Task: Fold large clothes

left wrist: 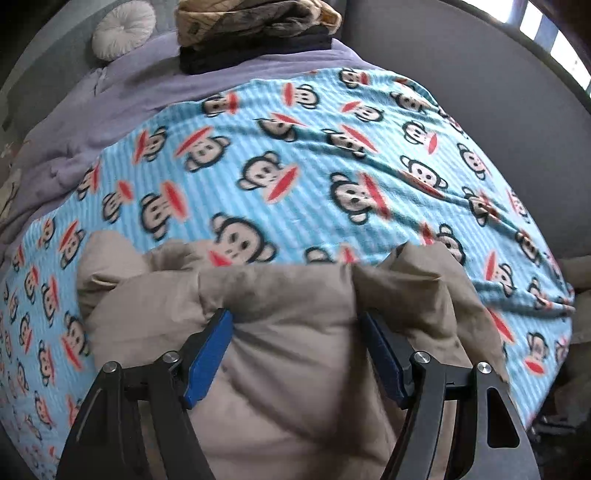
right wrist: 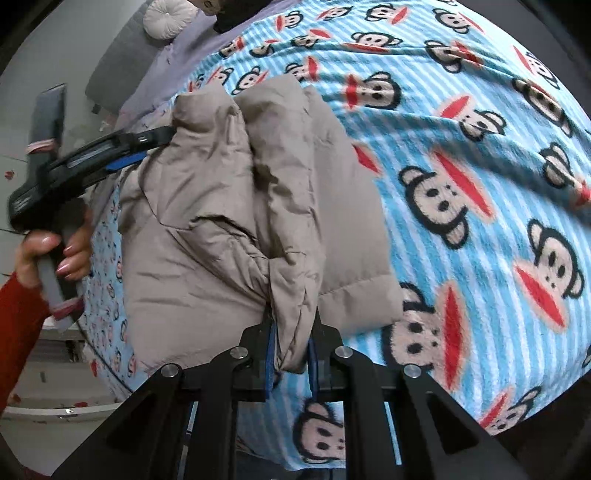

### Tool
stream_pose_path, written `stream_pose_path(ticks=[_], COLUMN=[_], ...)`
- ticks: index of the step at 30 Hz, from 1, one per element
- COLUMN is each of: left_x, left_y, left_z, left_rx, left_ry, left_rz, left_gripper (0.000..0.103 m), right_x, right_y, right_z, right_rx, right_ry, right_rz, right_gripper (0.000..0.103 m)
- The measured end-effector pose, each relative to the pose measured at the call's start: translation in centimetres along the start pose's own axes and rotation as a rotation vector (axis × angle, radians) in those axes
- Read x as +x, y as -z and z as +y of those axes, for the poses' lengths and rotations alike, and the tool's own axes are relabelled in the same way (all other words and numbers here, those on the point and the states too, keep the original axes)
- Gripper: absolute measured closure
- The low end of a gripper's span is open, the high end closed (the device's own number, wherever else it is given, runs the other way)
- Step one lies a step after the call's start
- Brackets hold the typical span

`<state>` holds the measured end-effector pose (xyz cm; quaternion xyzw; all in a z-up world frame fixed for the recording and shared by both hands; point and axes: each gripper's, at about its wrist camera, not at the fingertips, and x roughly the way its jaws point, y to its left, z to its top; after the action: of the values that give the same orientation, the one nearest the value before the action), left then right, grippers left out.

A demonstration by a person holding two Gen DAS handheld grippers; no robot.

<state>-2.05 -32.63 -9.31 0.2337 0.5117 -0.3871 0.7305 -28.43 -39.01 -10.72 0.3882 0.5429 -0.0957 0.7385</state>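
So from the left wrist view, the puffy beige jacket (left wrist: 288,332) is bunched up at the near edge of the monkey-print blanket (left wrist: 295,155), and the left gripper (left wrist: 295,325) has its blue pads spread wide around a fat wad of it, pressing into both sides, so it's clamped on a thick chunk rather than hanging open. The folded pile (left wrist: 255,33) and round white cushion (left wrist: 123,29) sit way off at the blanket's far end. Over on the right wrist view, the right gripper (right wrist: 291,354) is nearly pressed together, pinching a thin hem fold of the jacket (right wrist: 229,206) right at the blanket's near edge. My guess: it's light, squishy and slick-ish, springs back when let go, so grab seams or hems, not the puffy middle.
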Motion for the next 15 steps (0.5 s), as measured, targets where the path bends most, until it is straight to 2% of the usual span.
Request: stream_pose_path(ticks=[5,10,13,15], left_x=[2.9,4.5,4.6,4.7], left_y=[-1.0,-1.1,-1.0,-1.0], left_z=[-3.5,-4.7,-4.4,-4.3], left_rx=[0.020,0.033,0.026,0.022], left_ry=[0.006,-0.025,-0.027,-0.029], left_rz=[0.008,0.035,0.044,0.048], left_gripper=[0.030,0.030,0.030,0.030], right_x=[1.0,2.9,2.0,0.4], right_y=[0.6,0.8,0.6,0.3], right_z=[-2.7,-6.0,-6.6,-7.3], right_rx=[0.055,0.128,0.160,0.186], right_ry=[0.051,0.010,-0.010,-0.025], right_rz=[0.021,0.067,0.075,0.051], right_gripper=[0.088,0.088,0.088,0.088])
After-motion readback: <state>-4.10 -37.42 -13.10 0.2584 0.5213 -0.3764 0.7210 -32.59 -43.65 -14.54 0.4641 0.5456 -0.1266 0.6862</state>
